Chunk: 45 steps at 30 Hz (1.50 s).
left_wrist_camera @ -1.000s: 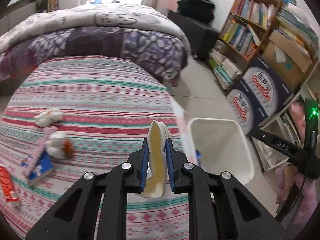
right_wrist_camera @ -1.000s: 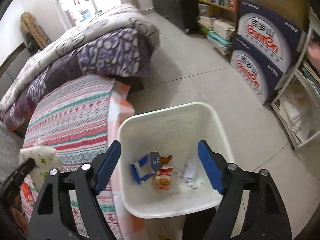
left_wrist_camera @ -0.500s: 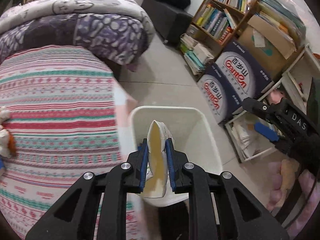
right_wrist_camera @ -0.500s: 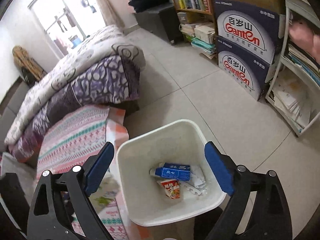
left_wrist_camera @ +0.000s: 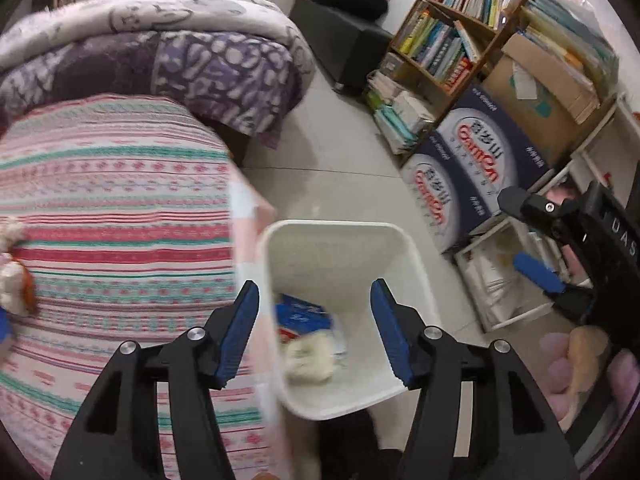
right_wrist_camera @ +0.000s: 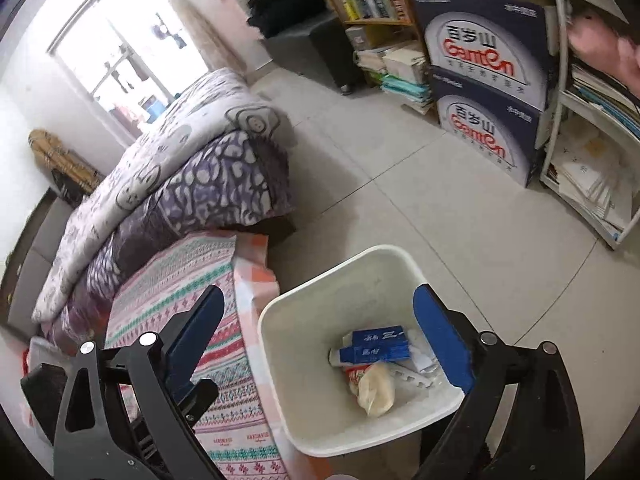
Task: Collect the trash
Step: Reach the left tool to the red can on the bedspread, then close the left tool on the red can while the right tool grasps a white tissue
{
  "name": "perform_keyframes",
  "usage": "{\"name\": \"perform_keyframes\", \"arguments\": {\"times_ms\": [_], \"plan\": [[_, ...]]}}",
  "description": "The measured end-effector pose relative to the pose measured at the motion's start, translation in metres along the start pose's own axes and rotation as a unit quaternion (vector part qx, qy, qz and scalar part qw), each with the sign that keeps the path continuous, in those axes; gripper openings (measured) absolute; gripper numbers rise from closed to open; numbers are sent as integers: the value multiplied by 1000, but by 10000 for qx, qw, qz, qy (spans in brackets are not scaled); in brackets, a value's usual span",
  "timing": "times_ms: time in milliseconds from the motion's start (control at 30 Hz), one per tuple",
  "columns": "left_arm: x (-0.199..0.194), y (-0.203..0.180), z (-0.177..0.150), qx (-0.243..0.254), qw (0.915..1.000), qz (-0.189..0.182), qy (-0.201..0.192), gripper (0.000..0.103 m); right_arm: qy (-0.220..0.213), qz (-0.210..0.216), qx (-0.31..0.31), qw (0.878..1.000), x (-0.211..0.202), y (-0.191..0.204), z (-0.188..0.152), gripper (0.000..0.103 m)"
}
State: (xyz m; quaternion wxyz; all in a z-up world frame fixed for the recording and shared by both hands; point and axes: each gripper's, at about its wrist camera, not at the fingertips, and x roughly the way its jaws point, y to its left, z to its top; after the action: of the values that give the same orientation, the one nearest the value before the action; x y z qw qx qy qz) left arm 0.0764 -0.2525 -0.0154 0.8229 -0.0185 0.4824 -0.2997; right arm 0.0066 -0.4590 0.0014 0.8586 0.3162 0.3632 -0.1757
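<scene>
A white trash bin stands on the floor beside the striped bed. Inside lie a blue carton, a red packet, white scraps and a cream crumpled wrapper. My left gripper is open and empty above the bin, its jaws wide apart. My right gripper is open and empty over the bin's near side. The right gripper also shows at the right of the left wrist view. A crumpled tissue lies at the bed's left edge.
The striped bedspread lies left of the bin, with a folded purple quilt behind. Blue water boxes, a bookshelf and a white rack line the right side across tiled floor.
My left gripper swung right from the bed to over the bin, opened, and the cream wrapper dropped into the bin. My right gripper stayed open and rose slightly.
</scene>
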Motion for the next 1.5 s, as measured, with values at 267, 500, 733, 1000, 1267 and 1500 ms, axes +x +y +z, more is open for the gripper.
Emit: {"name": "perform_keyframes", "arguments": {"times_ms": [267, 500, 733, 1000, 1267, 1500], "plan": [[-23, 60, -22, 234, 9911, 1304, -92, 71, 308, -46, -1122, 9932, 19, 65, -33, 94], [-50, 142, -23, -269, 9693, 2442, -55, 77, 670, 35, -1759, 9821, 39, 111, -63, 95], [-92, 232, -28, -1140, 9414, 3174, 50, 77, 983, 198, -2009, 9745, 58, 152, -89, 95], [-125, 325, -56, -1924, 9005, 3876, 431, 77, 1240, 330, -2242, 9661, 75, 190, -120, 95], [-138, 391, -96, -2778, 8837, 3648, 945, 77, 1451, 467, -2312, 9609, 92, 216, -143, 95], [-131, 416, -123, -3298, 8916, 2895, 1120, 57, 1520, 631, -2505, 9540, 102, 238, -163, 95]]}}
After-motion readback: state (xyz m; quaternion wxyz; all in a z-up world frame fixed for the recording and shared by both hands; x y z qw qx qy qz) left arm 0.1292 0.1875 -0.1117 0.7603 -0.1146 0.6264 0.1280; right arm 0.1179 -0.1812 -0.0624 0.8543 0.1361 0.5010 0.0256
